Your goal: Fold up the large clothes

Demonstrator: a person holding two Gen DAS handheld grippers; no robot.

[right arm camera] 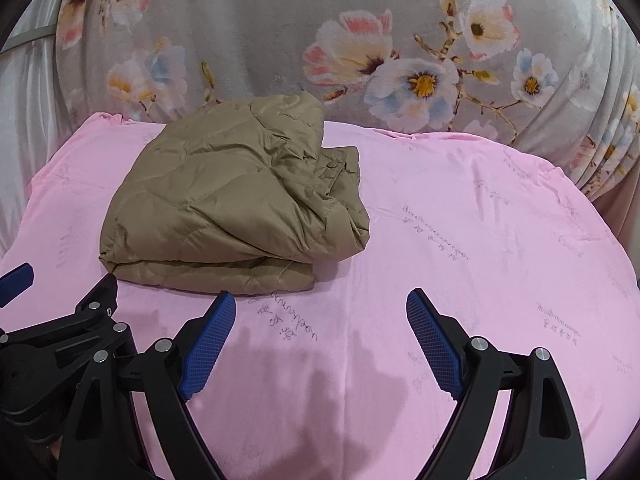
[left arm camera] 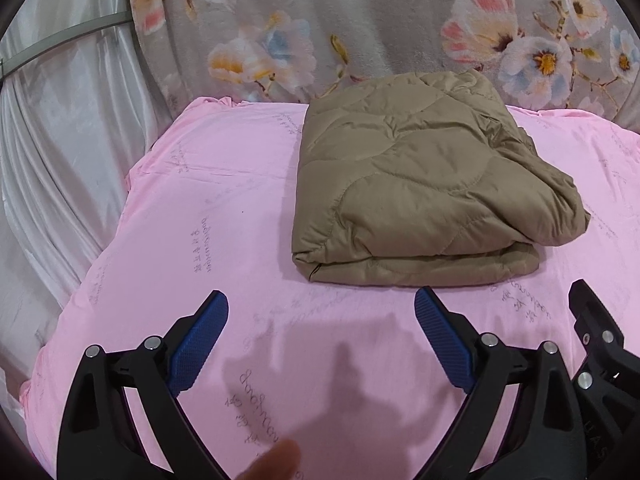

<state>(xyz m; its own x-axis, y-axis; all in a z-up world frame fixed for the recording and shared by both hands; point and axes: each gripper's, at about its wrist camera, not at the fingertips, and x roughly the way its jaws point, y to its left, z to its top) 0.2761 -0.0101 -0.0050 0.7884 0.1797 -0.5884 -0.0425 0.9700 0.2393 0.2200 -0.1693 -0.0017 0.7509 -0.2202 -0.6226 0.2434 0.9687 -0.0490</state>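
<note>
Lying folded on the pink sheet point(left arm camera: 224, 184), the tan quilted jacket point(left arm camera: 420, 184) sat ahead of both tools, none touching it. From the left hand-held gripper point(left arm camera: 320, 320) it lay ahead and to the right; from the right hand-held gripper point(right arm camera: 320, 316), ahead and to the left, its thick folded edge facing both. Each tool's jaws stood wide apart and empty. Both appeared about equally near; the looser, bunched end lay on the right tool's side.
</note>
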